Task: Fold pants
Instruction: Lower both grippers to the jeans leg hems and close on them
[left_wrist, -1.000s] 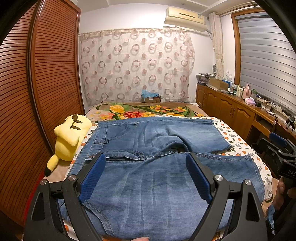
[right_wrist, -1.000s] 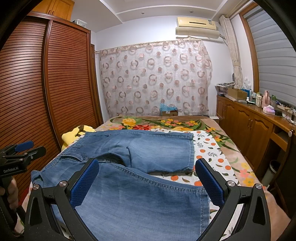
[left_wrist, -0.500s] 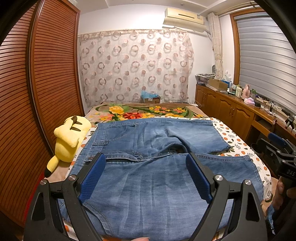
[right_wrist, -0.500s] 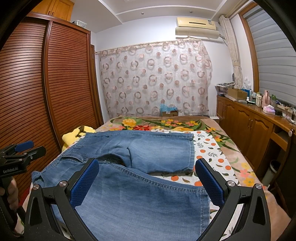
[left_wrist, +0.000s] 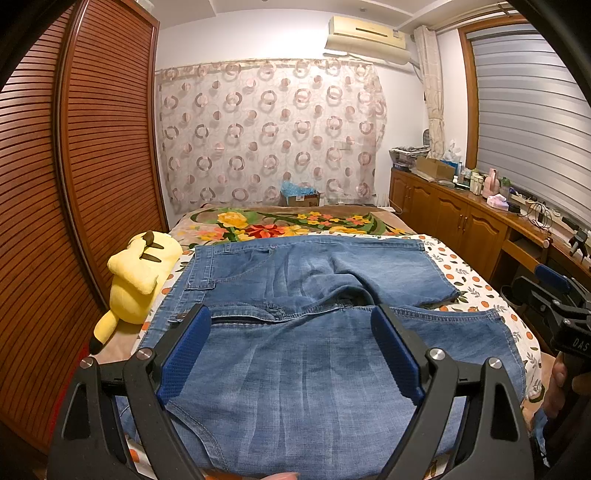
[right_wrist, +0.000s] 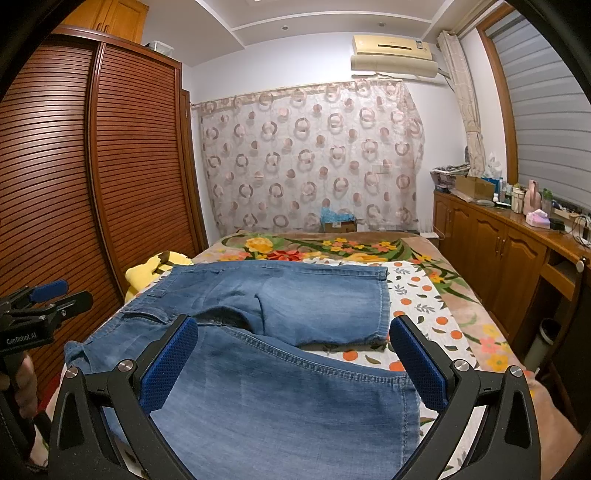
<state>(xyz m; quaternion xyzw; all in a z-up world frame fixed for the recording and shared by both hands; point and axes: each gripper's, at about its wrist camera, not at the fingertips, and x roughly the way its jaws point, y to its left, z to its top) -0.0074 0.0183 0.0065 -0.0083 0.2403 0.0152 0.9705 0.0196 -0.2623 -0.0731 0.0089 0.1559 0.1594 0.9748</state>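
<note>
Blue denim pants (left_wrist: 303, 354) lie spread flat across the bed, waistband toward the left, the two legs running to the right. In the right wrist view the pants (right_wrist: 288, 384) show their hems at the right side. My left gripper (left_wrist: 291, 354) hovers open above the near leg, close to the waist end, with nothing between its blue pads. My right gripper (right_wrist: 295, 365) is open too, over the near leg's hem end. Each gripper appears at the edge of the other's view, held in a hand.
A yellow plush toy (left_wrist: 138, 278) lies at the bed's left edge beside the slatted wardrobe (left_wrist: 81, 192). A floral blanket (left_wrist: 291, 225) covers the far end of the bed. Wooden cabinets (left_wrist: 469, 221) with clutter line the right wall. A bin (right_wrist: 541, 339) stands on the floor.
</note>
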